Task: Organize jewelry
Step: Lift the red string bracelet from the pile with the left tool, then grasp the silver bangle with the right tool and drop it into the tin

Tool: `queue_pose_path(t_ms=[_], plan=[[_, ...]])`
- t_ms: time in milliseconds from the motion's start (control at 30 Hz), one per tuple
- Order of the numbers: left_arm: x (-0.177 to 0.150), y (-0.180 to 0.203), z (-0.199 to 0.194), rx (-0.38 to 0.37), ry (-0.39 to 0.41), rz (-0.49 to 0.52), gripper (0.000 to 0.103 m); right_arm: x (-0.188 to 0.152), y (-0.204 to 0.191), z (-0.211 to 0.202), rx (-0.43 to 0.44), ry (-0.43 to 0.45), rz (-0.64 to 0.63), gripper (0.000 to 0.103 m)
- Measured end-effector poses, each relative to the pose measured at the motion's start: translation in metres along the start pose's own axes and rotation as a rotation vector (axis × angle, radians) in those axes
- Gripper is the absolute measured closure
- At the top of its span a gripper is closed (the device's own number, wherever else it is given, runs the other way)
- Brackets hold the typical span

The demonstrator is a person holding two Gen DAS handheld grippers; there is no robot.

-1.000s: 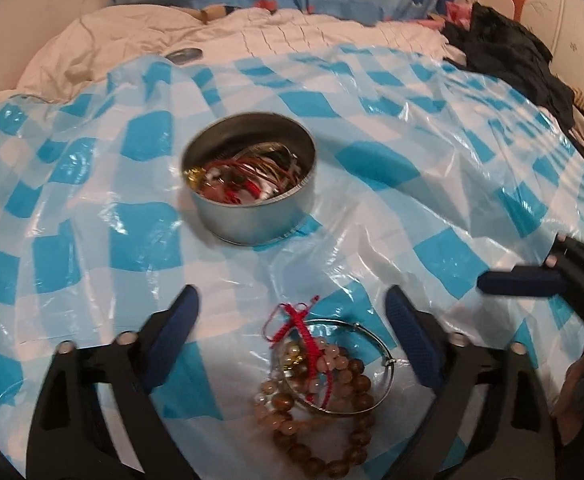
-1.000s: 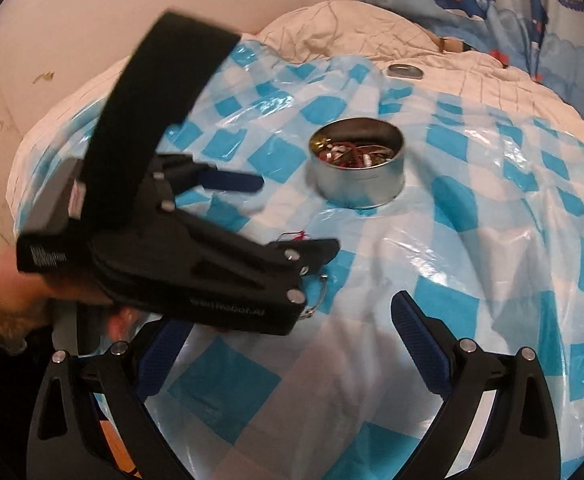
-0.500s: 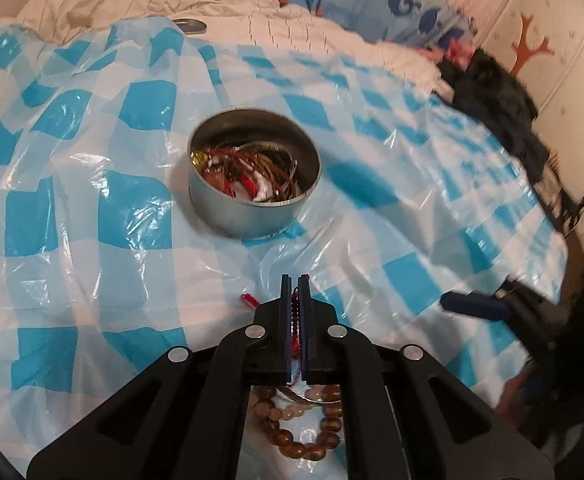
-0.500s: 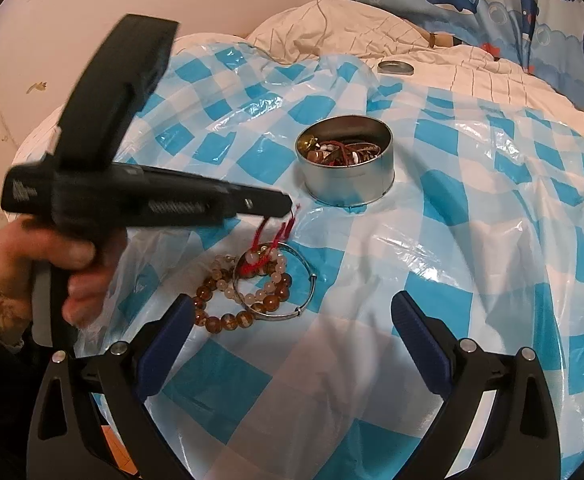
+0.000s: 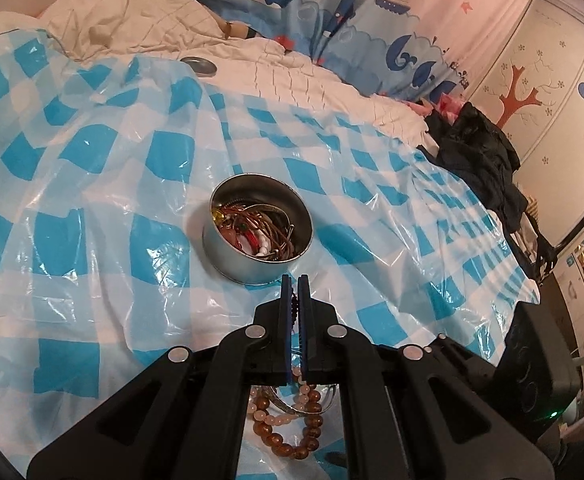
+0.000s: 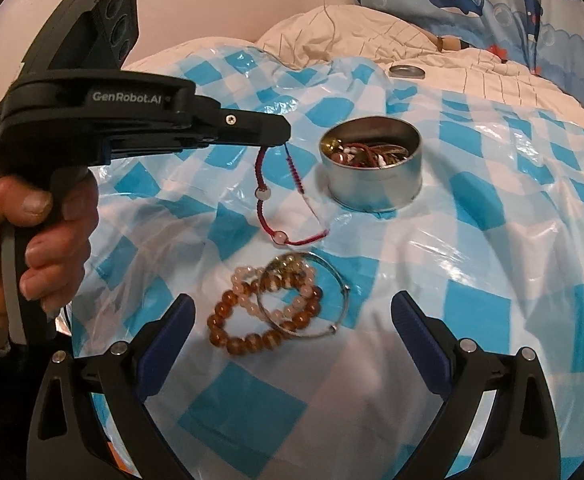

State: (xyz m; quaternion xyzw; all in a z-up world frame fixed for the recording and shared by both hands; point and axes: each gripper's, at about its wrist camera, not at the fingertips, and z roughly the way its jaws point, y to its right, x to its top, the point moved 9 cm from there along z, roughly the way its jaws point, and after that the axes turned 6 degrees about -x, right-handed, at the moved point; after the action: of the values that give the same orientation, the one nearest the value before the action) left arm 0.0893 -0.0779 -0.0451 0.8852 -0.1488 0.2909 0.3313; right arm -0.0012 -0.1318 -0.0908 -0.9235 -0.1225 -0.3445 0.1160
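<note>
My left gripper (image 5: 294, 285) (image 6: 282, 142) is shut on a red cord bracelet (image 6: 280, 200) that hangs from its tips above the sheet, left of a round metal tin (image 6: 372, 168) (image 5: 258, 228) full of jewelry. On the sheet below lie brown and pale bead bracelets (image 6: 264, 312) (image 5: 288, 424) and a silver bangle (image 6: 332, 304). My right gripper (image 6: 292, 340) is open and empty, its blue-padded fingers either side of that pile, nearer the camera.
A blue-and-white checked plastic sheet (image 5: 92, 200) covers a bed. A small metal lid (image 5: 199, 65) (image 6: 407, 71) lies on the white quilt behind. Dark clothes (image 5: 480, 160) are heaped at the right by the wall.
My left gripper shut on the red cord bracelet and lifted it off the pile, moving up and toward the tin. The right gripper stayed open and shifted slightly.
</note>
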Motion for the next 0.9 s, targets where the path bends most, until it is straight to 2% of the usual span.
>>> queue_pose_path(t_ms=[233, 400, 467, 500, 533, 700, 900], plan=[[0.001, 0.001, -0.005, -0.012, 0.011, -0.002, 0.101, 0.003, 0.017, 0.022, 0.004, -0.027, 0.119, 0.011], [0.001, 0.002, -0.006, -0.015, 0.015, 0.000, 0.101, -0.001, 0.009, 0.034, -0.007, -0.052, 0.069, 0.014], [0.001, 0.002, -0.007, -0.014, 0.014, 0.002, 0.101, -0.005, 0.004, 0.039, -0.019, -0.070, 0.033, 0.026], [0.001, 0.002, -0.006, -0.014, 0.015, 0.001, 0.101, -0.007, 0.003, 0.041, -0.017, -0.079, 0.022, 0.038], [0.001, 0.002, -0.006, -0.016, 0.015, 0.000, 0.101, -0.008, 0.003, 0.041, -0.016, -0.083, 0.016, 0.043], [0.001, 0.002, -0.007, -0.016, 0.015, 0.000, 0.101, -0.007, 0.004, 0.036, 0.008, -0.065, 0.041, 0.043], [0.006, 0.000, -0.009, -0.018, 0.026, -0.004, 0.101, 0.003, 0.005, 0.018, 0.015, 0.000, 0.051, 0.043]])
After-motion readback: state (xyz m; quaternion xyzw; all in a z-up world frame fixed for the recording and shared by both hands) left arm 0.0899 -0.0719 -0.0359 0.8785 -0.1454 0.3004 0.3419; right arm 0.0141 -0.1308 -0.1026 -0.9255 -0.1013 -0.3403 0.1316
